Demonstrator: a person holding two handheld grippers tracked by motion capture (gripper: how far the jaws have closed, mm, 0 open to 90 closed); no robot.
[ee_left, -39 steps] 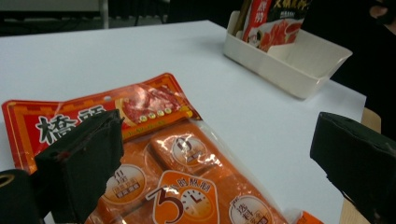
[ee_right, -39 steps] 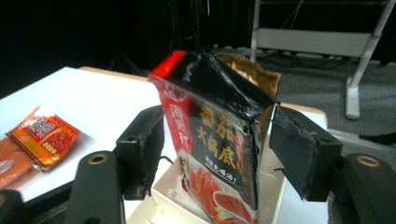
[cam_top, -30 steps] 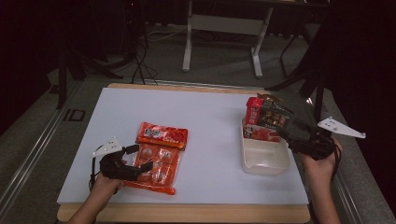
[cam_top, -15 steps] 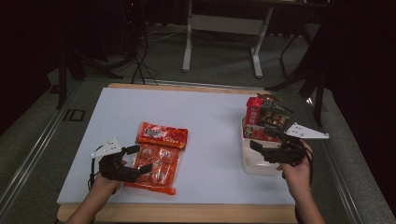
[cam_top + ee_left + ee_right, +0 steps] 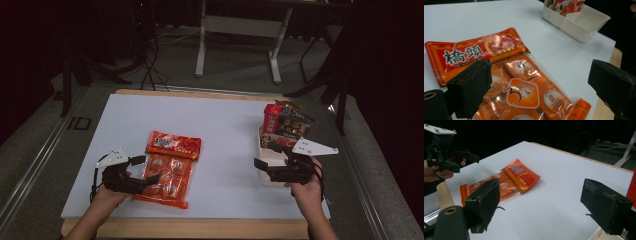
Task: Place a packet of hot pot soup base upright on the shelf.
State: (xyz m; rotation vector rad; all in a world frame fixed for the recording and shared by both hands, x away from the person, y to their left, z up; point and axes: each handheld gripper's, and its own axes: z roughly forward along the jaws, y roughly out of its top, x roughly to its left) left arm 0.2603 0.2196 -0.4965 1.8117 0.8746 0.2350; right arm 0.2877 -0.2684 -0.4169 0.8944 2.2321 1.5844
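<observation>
My left gripper (image 5: 145,169) hangs wide open over the orange packet (image 5: 166,176) — jaws straddling it for a pinch — while my right gripper (image 5: 265,156), open and empty, waits beside the white bin (image 5: 264,151).

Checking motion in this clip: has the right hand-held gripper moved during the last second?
Yes. The right hand-held gripper came from the right side of the white bin across to its left, toward the table's middle, jaws open.

The orange pack (image 5: 167,179) lies flat near the table's front edge, clear plastic showing small sachets inside. The red pack (image 5: 173,145) lies flat too, overlapping its far end.
</observation>
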